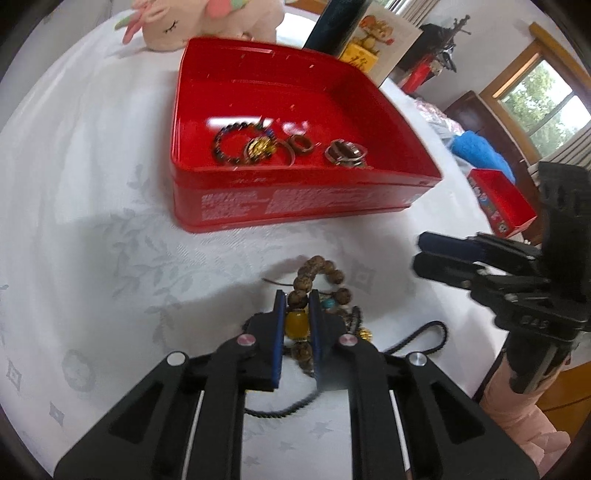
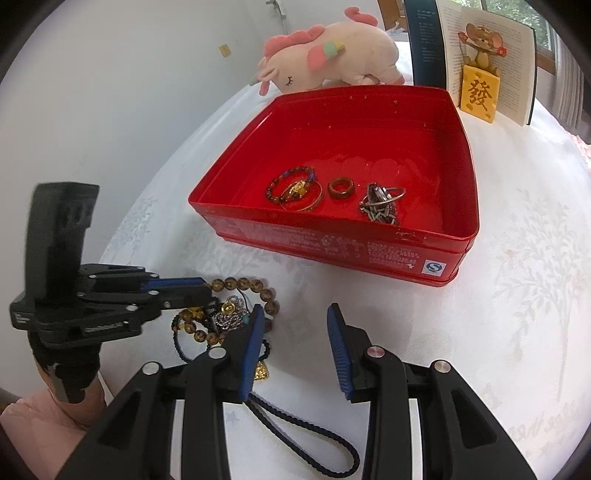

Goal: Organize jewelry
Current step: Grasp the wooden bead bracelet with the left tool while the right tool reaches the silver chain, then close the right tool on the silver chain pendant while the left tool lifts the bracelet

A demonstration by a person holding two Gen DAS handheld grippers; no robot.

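A red tin box [image 1: 295, 199] [image 2: 332, 243] stands open on the white tablecloth. It holds a dark bead bracelet with a gold charm [image 1: 240, 146] [image 2: 291, 188], a brown ring [image 1: 301, 144] [image 2: 340, 187] and a metal chain with rings [image 1: 345, 152] [image 2: 380, 205]. A brown wooden bead bracelet [image 1: 319, 275] [image 2: 243, 286] lies in a pile of jewelry in front of the box. My left gripper [image 1: 297, 299] [image 2: 205, 290] is shut on this bracelet at its yellow bead [image 1: 296, 325]. My right gripper [image 2: 295, 314] [image 1: 419, 254] is open and empty, just right of the pile.
A dark braided cord [image 2: 314, 439] [image 1: 417, 338] with a gold pendant [image 2: 260, 371] lies near the pile. A pink plush toy [image 2: 332, 51] [image 1: 207, 18], a book [image 2: 487, 59] and a yellow figurine [image 2: 480, 92] stand behind the box. A small red box [image 1: 502, 205] sits at the table's right edge.
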